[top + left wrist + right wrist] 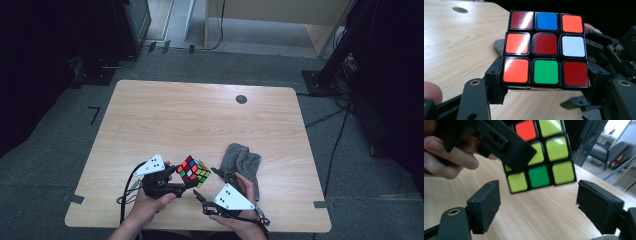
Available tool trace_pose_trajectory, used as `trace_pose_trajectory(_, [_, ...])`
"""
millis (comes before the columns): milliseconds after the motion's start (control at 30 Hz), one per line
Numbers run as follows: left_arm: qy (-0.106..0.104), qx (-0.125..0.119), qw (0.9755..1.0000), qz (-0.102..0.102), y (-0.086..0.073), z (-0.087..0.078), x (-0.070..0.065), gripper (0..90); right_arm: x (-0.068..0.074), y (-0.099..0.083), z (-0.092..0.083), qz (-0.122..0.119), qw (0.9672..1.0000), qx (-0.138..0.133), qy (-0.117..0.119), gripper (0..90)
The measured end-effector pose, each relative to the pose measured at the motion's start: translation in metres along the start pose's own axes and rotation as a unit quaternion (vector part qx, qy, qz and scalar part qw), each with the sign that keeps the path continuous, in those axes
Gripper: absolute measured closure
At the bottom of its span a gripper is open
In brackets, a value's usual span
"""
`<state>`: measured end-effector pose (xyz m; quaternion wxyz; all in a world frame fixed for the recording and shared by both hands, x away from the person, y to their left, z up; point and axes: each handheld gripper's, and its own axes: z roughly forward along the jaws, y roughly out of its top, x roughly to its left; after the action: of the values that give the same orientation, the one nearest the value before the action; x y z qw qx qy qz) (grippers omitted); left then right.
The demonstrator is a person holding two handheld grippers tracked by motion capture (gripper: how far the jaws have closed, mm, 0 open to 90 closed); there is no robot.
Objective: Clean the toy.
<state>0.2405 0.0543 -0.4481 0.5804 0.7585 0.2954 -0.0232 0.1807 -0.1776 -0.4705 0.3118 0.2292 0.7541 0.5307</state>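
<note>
A scrambled Rubik's cube (193, 170) hangs just above the near part of the wooden table (200, 120). My left gripper (184, 178) is shut on it from the left. In the left gripper view the two black jaws clamp the bottom row of the cube (546, 50), whose facing side shows red, orange, blue, white and green squares. My right gripper (206, 182) stands open just right of the cube, with nothing between its fingers. In the right gripper view the open gripper (539, 207) sits below the cube's mostly yellow face (544, 155), which one jaw of the left gripper partly covers.
A crumpled grey cloth (243, 161) lies on the table right of the cube, beside my right hand (246, 185). A dark round cable hole (241, 99) sits near the far edge. Cables and stands are on the floor at the right.
</note>
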Motion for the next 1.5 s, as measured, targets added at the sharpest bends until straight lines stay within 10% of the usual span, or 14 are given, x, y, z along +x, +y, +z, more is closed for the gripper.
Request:
trace_pose_trajectory(200, [-0.04, 0.008, 0.9989, -0.024, -0.001, 0.005, 0.0, 33.9, 0.007, 0.002, 0.0, -0.034, 0.9993, -0.004, -0.017, 28.0])
trace_pose_trajectory(567, [-0.052, -0.019, 0.9972, -0.051, 0.004, -0.004, 0.008, 24.3, 0.009, 0.002, -0.001, -0.053, 0.9982, 0.016, -0.024, 33.9])
trace_pose_trajectory(767, [-0.026, -0.066, 0.996, -0.054, 0.008, -0.026, 0.023, 23.0, -0.006, -0.003, -0.003, -0.002, 0.9991, 0.032, -0.028, 34.6])
trace_pose_trajectory(967, [0.042, -0.036, 0.9982, 0.021, -0.001, -0.022, 0.024, 23.6, -0.028, -0.002, -0.012, 0.08, 0.996, 0.032, -0.026, 34.6])
trace_pose_trajectory(1100, [0.105, 0.012, 0.989, 0.103, -0.007, -0.009, 0.013, 24.7, -0.037, 0.004, -0.019, 0.131, 0.9908, 0.028, -0.021, 34.6])
trace_pose_trajectory(1333, [0.143, 0.054, 0.9604, 0.233, -0.019, 0.01, -0.014, 24.8, -0.035, 0.013, -0.021, 0.185, 0.9821, 0.036, -0.002, 34.6])
trace_pose_trajectory(1500, [0.136, 0.036, 0.9531, 0.268, -0.021, 0.011, -0.021, 23.0, -0.028, 0.018, -0.018, 0.21, 0.9762, 0.049, 0.019, 34.5])
